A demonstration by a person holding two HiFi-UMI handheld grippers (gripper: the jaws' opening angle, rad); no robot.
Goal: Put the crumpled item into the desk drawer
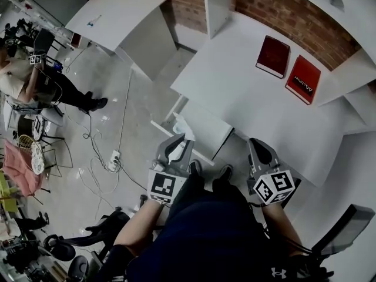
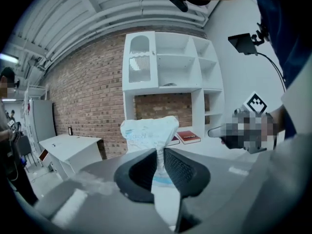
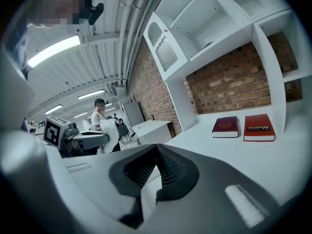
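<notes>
The crumpled item (image 1: 179,126) is a white wrapper with blue print (image 2: 148,132). My left gripper (image 1: 179,141) is shut on its twisted neck, and the bunched top sticks up above the jaws (image 2: 160,152). It hangs over the near left corner of the white desk (image 1: 247,93), just above a white drawer box (image 1: 205,131) that juts out from under the desk's front edge. My right gripper (image 1: 257,148) stays low at the desk's front edge. In the right gripper view its jaws (image 3: 157,149) are shut with nothing between them.
Two red books (image 1: 273,56) (image 1: 303,79) lie at the back right of the desk, below a white shelf unit (image 2: 165,62) on a brick wall. A second white desk (image 1: 120,19) stands at the left. Cables and a power strip (image 1: 113,160) lie on the floor. A person (image 1: 35,81) is at far left.
</notes>
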